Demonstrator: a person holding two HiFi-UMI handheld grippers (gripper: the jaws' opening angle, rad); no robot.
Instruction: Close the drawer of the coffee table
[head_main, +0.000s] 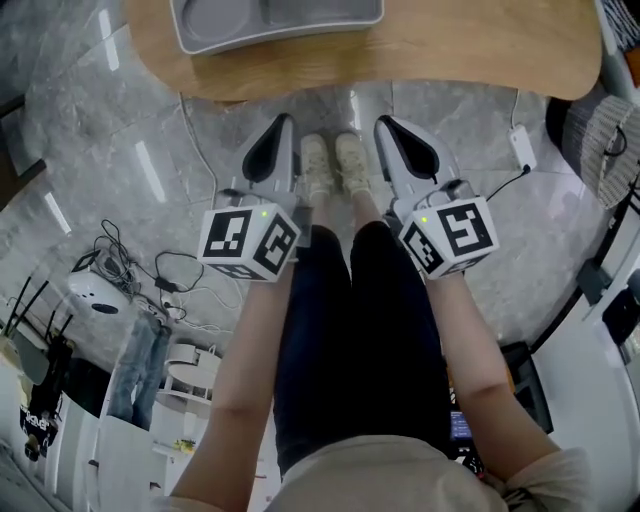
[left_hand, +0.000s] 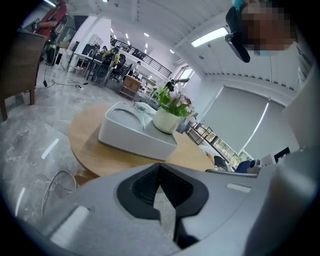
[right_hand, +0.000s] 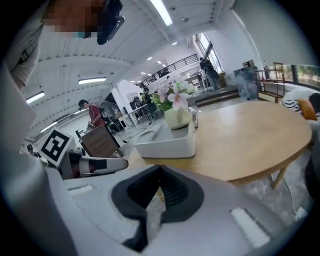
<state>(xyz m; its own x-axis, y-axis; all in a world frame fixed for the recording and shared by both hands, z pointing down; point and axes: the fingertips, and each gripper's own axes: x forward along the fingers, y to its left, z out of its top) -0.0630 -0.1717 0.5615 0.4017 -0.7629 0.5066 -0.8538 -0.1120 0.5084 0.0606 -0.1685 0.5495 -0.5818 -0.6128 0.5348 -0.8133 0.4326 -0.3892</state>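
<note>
1. Grey marble floor (head_main: 80, 120): we see it under both grippers and spreading out to either side of them.
2. Coffee table (head_main: 400, 60): the round wooden top lies just ahead of both sets of jaws and apart from them. We cannot make out its drawer in any view.
3. Person's legs (head_main: 350, 330): in dark trousers, they run between the two grippers and behind them.
4. Grey tray (head_main: 190, 30): it rests on the table top, ahead of the left gripper and ahead-left of the right one.
5. Left gripper (head_main: 284, 122): it is held over the floor, pointing at the table edge. Its own view shows the dark pads meeting at the tips, with nothing between them.
6. Right gripper (head_main: 383, 122): it is held level with the left one, the person's feet between them. Its jaws are likewise closed and empty.
7. Marker cubes (head_main: 250, 242): one sits at the rear of each gripper.
8. Pale shoes (head_main: 335, 165): they stand side by side between the two grippers, just behind the jaw tips.
9. Flower pot (left_hand: 167, 120): white, with pink blooms, it stands on the tray's far end, well ahead of the jaws.
10. White adapter (head_main: 522, 148): it lies on the floor to the right of the right gripper.
</note>
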